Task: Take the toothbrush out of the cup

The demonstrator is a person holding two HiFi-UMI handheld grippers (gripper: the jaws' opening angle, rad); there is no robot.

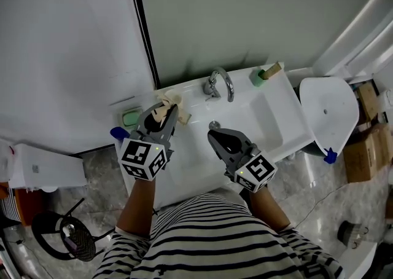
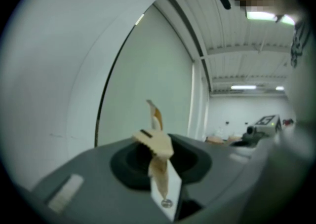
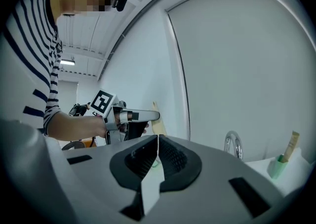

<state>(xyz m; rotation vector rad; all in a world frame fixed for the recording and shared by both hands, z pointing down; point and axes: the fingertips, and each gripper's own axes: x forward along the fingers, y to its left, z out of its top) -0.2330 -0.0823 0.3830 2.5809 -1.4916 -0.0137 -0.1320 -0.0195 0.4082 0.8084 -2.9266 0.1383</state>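
My left gripper (image 1: 164,113) is over the sink's left rim, shut on a beige wooden toothbrush (image 1: 170,101) whose end sticks out past the jaws. In the left gripper view the toothbrush (image 2: 157,141) stands pinched between the jaws (image 2: 160,166), its tip pointing up. A green cup (image 1: 258,77) with a wooden stick (image 1: 271,70) in it stands at the sink's back right corner, far from both grippers. My right gripper (image 1: 214,134) hovers over the basin, shut and empty. The right gripper view shows the left gripper (image 3: 129,117), the toothbrush (image 3: 157,120) and the cup (image 3: 277,167).
The white sink (image 1: 270,121) has a chrome faucet (image 1: 220,82) at the back. A green soap dish (image 1: 131,116) lies on the left rim. A toilet (image 1: 328,109) and cardboard boxes (image 1: 368,149) stand to the right. A white box (image 1: 43,170) sits at the left.
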